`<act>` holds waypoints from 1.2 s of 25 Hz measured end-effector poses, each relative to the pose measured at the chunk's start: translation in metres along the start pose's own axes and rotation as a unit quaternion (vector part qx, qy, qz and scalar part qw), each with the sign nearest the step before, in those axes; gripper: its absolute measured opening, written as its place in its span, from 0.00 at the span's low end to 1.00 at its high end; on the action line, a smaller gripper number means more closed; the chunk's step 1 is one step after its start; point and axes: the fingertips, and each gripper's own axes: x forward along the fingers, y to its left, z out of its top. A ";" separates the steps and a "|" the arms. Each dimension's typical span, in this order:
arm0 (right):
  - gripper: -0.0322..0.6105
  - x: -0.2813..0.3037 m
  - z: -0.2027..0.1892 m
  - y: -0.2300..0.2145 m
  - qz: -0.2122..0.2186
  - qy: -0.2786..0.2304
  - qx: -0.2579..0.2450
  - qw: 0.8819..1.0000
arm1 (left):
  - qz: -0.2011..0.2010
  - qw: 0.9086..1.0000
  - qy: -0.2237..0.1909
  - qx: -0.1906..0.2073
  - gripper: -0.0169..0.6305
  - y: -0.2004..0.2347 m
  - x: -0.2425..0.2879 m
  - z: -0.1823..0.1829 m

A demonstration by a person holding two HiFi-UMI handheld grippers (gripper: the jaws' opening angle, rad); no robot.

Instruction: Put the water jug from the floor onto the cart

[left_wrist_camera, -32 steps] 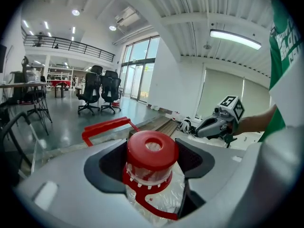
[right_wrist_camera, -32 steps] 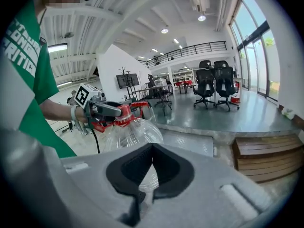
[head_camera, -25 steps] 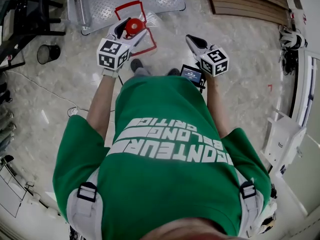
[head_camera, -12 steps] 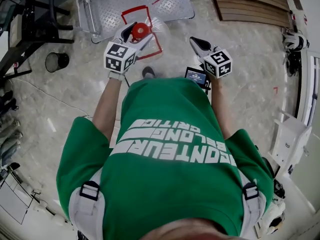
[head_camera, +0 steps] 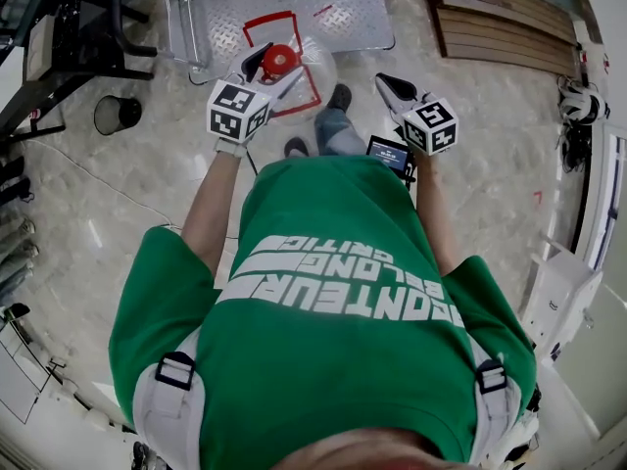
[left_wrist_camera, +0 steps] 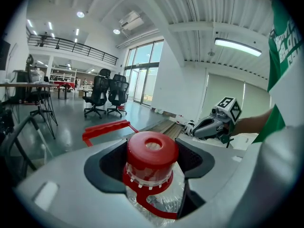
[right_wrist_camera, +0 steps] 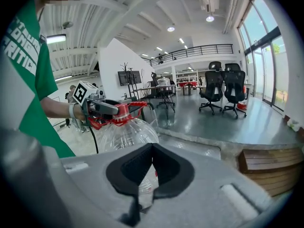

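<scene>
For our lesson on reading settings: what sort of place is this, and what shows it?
Probably an open-plan office or workshop hall: black wheeled office chairs, a railed upper mezzanine walkway, and tall glass windows over a polished grey floor.

Black bin and wooden pallet stand apart.

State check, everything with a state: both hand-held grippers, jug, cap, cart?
left hand-held gripper, shut on the water jug neck
right hand-held gripper, shut, empty
water jug, upright, hanging from the left hand-held gripper
red cap, on
cart, jug not on it yet
</scene>
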 end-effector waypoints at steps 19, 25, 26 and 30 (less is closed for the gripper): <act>0.04 0.122 0.080 -0.101 0.115 0.015 -0.028 0.993 | 0.070 0.997 0.020 -0.037 0.55 0.090 0.072 0.037; 0.04 0.136 0.092 -0.138 0.135 0.016 -0.029 0.990 | 0.094 0.994 0.023 -0.043 0.55 0.108 0.098 0.053; 0.04 0.139 0.094 -0.146 0.138 0.015 -0.029 0.990 | 0.098 0.994 0.023 -0.043 0.55 0.112 0.102 0.057; 0.04 0.147 0.097 -0.168 0.152 0.017 -0.023 0.988 | 0.116 0.992 0.027 -0.050 0.55 0.121 0.116 0.064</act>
